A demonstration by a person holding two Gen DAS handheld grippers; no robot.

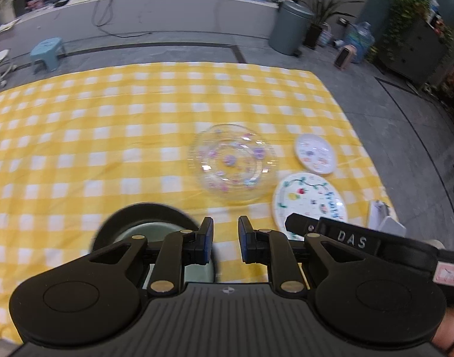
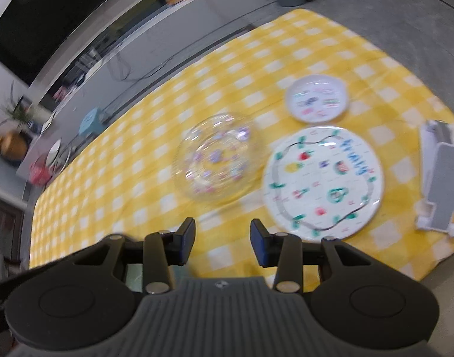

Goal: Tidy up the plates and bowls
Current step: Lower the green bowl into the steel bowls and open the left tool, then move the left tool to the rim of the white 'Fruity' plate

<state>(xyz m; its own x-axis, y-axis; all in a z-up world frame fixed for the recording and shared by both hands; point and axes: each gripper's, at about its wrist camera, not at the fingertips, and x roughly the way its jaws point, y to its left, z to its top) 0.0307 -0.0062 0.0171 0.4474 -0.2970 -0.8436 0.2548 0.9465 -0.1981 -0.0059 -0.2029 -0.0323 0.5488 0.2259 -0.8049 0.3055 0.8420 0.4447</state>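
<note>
I hold both tongs, left [image 1: 225, 239] and right [image 2: 222, 242], spread and empty above the surface [image 1: 108, 136], lining up on the glass bowl [image 1: 232, 165] for stacking.

Left hand-held gripper [image 1: 225, 239] and right hand-held gripper [image 2: 222, 243] both hover with jaws parted, gripping nothing.

Grey floor [image 1: 197, 47], long grey counter [image 1: 167, 6], grey bin [image 1: 290, 26], blue stool [image 1: 47, 52], potted plants [image 1: 325, 15].
</note>
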